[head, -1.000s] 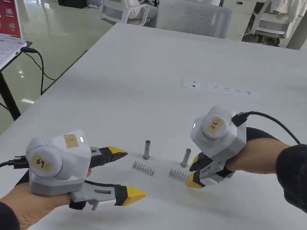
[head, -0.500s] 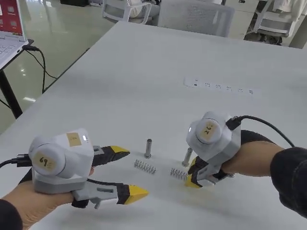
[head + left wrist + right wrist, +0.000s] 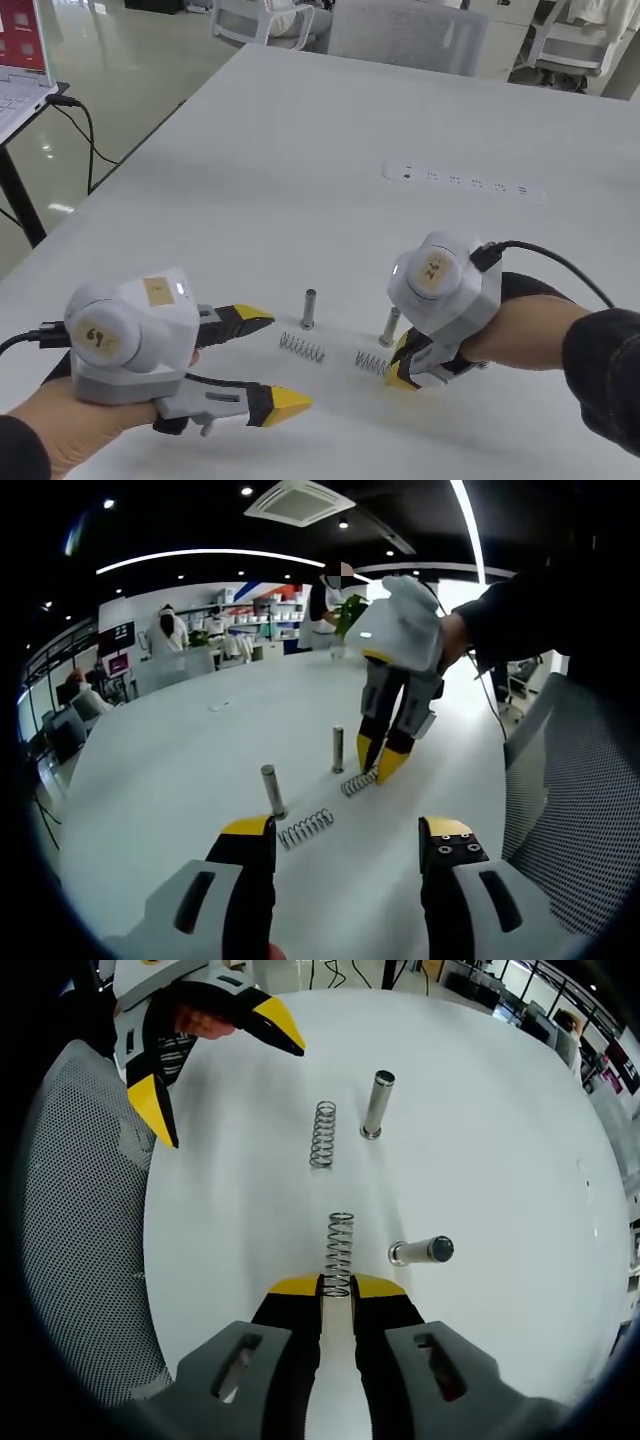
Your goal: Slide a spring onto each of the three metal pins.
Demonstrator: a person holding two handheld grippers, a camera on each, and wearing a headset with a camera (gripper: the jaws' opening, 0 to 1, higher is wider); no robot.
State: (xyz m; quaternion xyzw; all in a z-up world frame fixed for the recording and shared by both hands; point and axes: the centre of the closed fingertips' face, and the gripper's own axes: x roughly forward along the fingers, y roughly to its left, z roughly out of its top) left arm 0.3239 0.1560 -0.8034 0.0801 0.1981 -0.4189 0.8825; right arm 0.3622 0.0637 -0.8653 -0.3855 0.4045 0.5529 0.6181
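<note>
From the head view, the right gripper is down at the table beside the right-hand pin, with the gripped spring at its tips. The left gripper hangs wide open and empty, short of the loose spring and the left-hand pin.

In the left gripper view, the loose spring lies just ahead, slanted across the jaws.

In the right gripper view, the jaws pinch the gripped spring's near end, and its long axis runs straight ahead along the tabletop. The right-hand pin stands just to its right, so I'd guess the spring needs tipping upright and carrying sideways over it.
</note>
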